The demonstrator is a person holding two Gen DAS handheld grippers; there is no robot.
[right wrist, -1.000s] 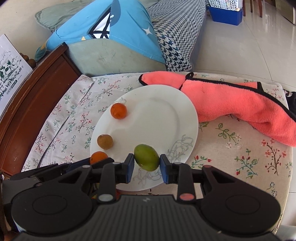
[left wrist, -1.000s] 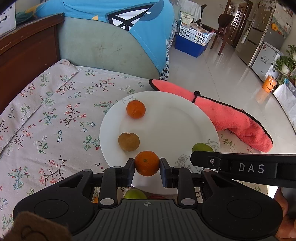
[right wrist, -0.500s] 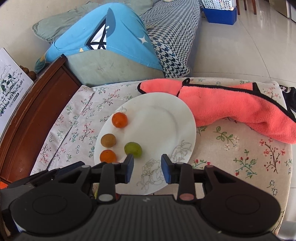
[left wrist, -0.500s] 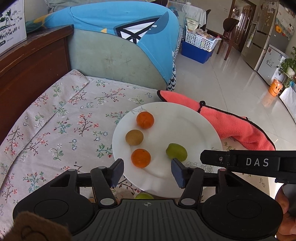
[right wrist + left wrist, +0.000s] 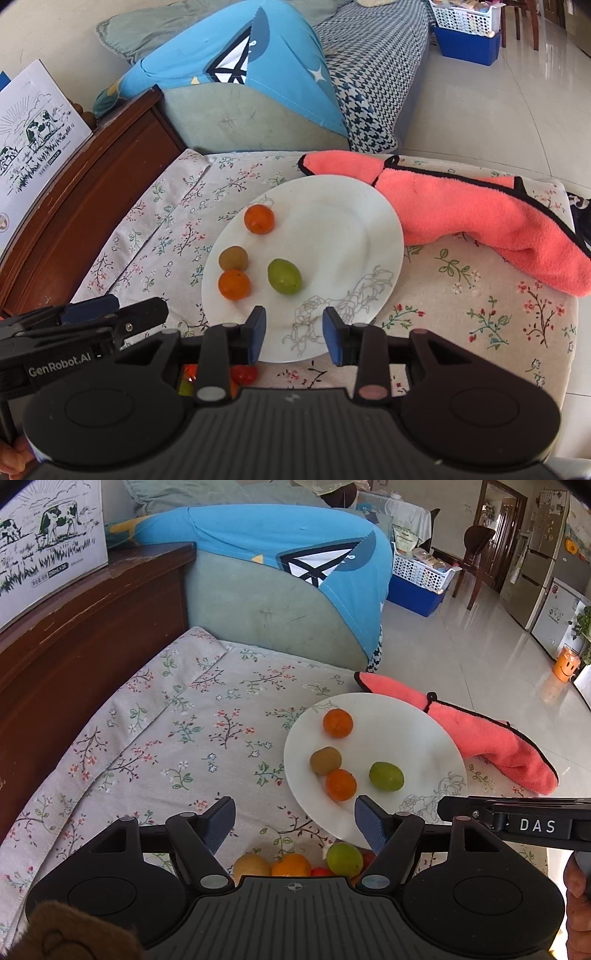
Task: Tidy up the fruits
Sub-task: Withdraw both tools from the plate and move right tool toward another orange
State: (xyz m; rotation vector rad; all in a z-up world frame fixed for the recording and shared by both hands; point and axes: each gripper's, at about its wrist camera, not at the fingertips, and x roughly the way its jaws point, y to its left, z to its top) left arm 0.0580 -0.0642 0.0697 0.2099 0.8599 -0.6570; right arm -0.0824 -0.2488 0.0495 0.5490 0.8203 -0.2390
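Both jaws gaping empty, I am holding my left gripper (image 5: 294,821) and right gripper (image 5: 293,332) over the white plate's (image 5: 354,206) near rim, judging the loose fruit pile (image 5: 295,864) below needs a slow, centred reach.

Before you stood a table covered with a floral tablecloth (image 5: 155,738). Behind it was a pale green sofa (image 5: 266,605) with a blue cloth (image 5: 258,535) draped over it, and a houndstooth cover (image 5: 373,62) lay along the seat. To your left was a dark wooden cabinet (image 5: 81,627) that carried a carton printed with cows (image 5: 48,535). The glossy white tiled floor (image 5: 461,653) reflected bright daylight. Farther back stood a blue bin with a white basket (image 5: 419,578), a wooden chair (image 5: 476,550) and a refrigerator (image 5: 546,554).
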